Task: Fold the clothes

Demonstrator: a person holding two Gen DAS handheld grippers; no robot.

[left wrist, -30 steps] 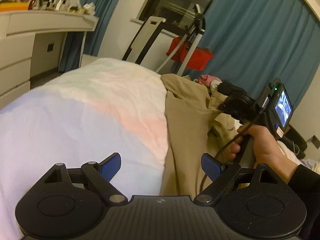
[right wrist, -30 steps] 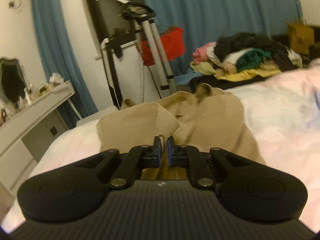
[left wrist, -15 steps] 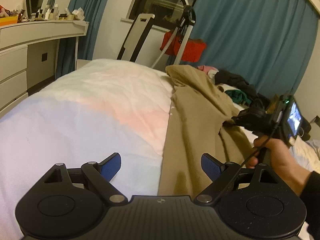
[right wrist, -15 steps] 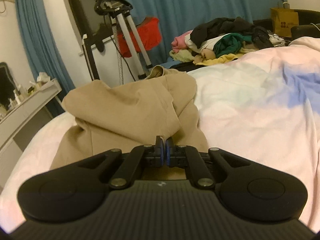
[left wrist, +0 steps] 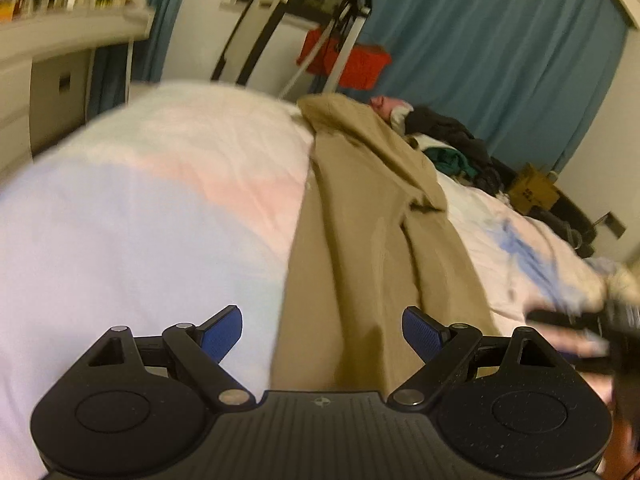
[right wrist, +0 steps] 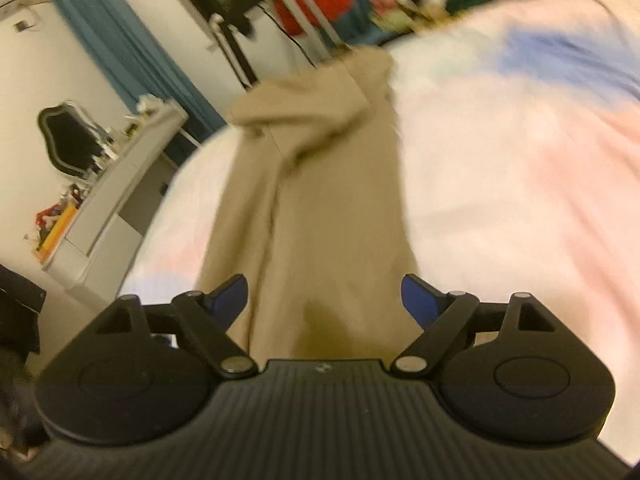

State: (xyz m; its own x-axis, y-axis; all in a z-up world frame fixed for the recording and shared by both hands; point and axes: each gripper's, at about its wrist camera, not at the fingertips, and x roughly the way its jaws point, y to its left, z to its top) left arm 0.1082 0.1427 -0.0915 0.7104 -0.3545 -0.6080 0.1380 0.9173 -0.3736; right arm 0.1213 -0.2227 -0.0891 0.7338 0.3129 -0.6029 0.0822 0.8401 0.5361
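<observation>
Tan garment (left wrist: 360,240) on bed (left wrist: 140,220) – soft, limp, light; best pinched at hem corners. Left hand-held gripper (left wrist: 322,330) spread, empty; right hand-held gripper (right wrist: 324,298) opening, nothing pinched.

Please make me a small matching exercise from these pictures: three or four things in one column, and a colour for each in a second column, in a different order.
Things:
1. garment lying on the bed
2. curtain behind the bed
3. pads of the right claw
4. bag hanging on the stand

Colours:
A. red
B. tan
C. dark blue
D. teal blue

Pairs: 1-B, 2-D, 3-C, 4-A
</observation>
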